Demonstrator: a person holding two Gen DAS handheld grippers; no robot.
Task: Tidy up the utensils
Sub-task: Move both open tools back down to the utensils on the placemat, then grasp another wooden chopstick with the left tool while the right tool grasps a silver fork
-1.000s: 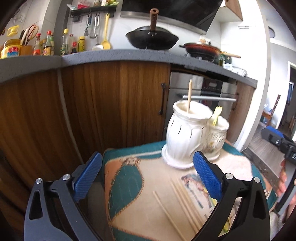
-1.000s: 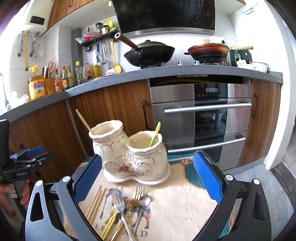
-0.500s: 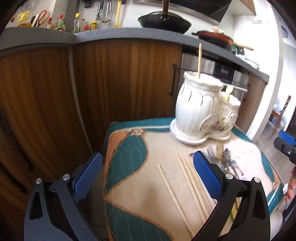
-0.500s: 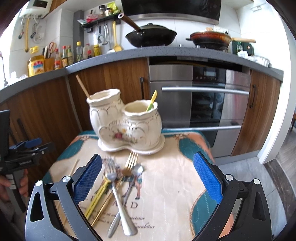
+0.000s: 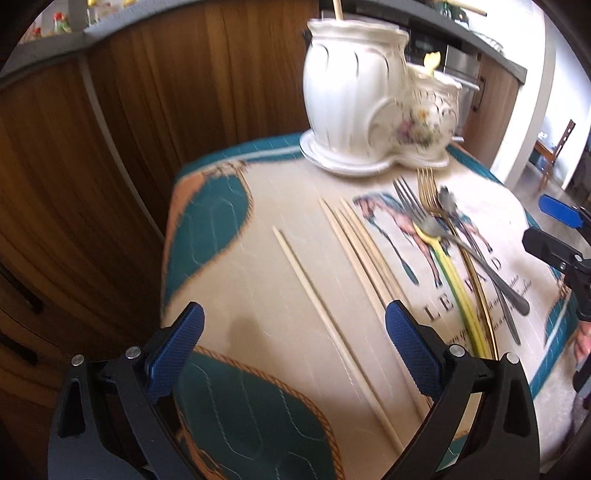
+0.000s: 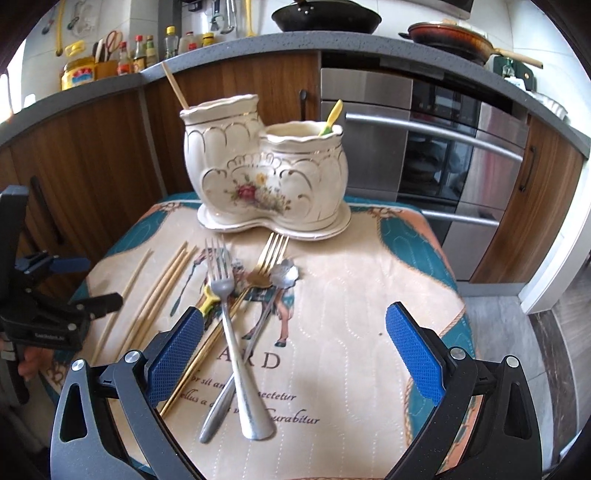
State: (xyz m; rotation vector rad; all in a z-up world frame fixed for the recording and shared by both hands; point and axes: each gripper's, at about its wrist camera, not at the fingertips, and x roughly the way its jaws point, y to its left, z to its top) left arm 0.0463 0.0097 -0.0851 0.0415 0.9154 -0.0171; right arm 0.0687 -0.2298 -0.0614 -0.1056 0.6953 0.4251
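Left gripper [image 5: 293,349] spread wide, holding nothing, poised low over the near-left part of a cloth-covered worktop [image 5: 236,266], with a single chopstick [image 5: 332,325] lying on the cloth between its blue pads [image 5: 175,352]. Just right of that, a loose bundle of about 3 more chopsticks [image 5: 365,258], side by side and nearly touching, running toward the right pad. Right gripper [image 6: 293,349] likewise spread wide and empty, hovering over the cutlery pile: silver fork [image 6: 231,332] on top, crossing a silver spoon [image 6: 255,325], with a gold fork [image 6: 269,254] and a yellow-handled utensil [image 6: 208,299] partly underneath, all overlapping. At the far edge of the cloth, a cream ceramic holder [image 6: 266,173] with 2 joined compartments on 1 base; taller left compartment holding 1 chopstick [image 6: 173,86] leaning left, shorter right compartment holding 1 yellow utensil [image 6: 332,118]. Gold fork tines just short of the holder's base. Behind: wooden cabinets [image 6: 92,147], steel oven [image 6: 424,147], pans on the stove [image 6: 325,16]. Some motion blur in the left view.
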